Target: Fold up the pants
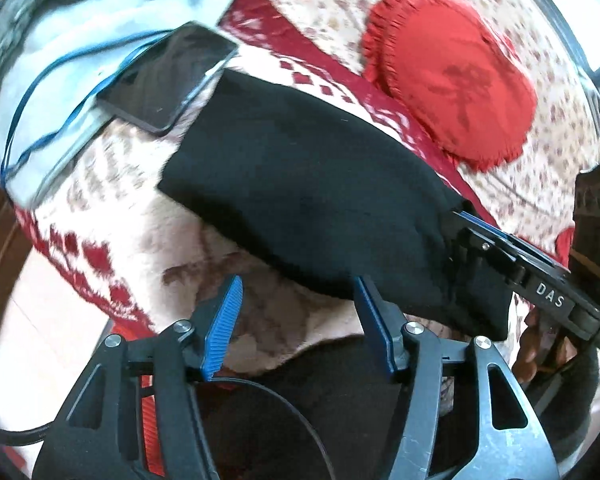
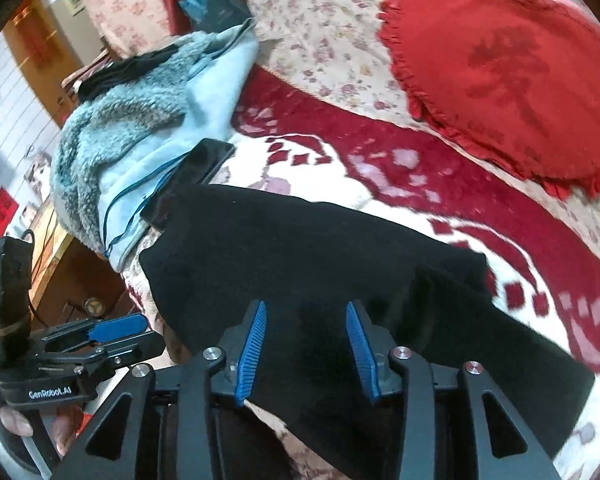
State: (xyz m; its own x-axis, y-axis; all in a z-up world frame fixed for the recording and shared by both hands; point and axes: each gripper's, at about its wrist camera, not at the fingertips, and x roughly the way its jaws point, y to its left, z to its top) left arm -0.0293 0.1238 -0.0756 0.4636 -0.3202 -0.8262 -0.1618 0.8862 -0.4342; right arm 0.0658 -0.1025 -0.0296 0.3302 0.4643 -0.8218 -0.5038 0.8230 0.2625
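Note:
The black pants [image 1: 308, 200] lie folded into a long band across the red-and-cream blanket [image 1: 100, 184]. My left gripper [image 1: 298, 284] hovers just off their near edge, open, with only blanket showing between its blue pads. The right gripper [image 1: 460, 220] comes in from the right, its tips at the band's right end. In the right wrist view the pants [image 2: 300, 248] spread under my right gripper [image 2: 306, 306], which is open; black cloth lies between the pads but they do not press on it. The left gripper [image 2: 140, 326] shows at the lower left, off the pants' left end.
A dark phone [image 1: 168, 80] with a blue cable [image 1: 40, 92] rests on a pale blue fleece jacket [image 2: 140, 120] at the pants' far-left end. A red round cushion [image 1: 452, 72] lies behind on the floral sheet. The bed's edge and the floor [image 1: 40, 320] are at the lower left.

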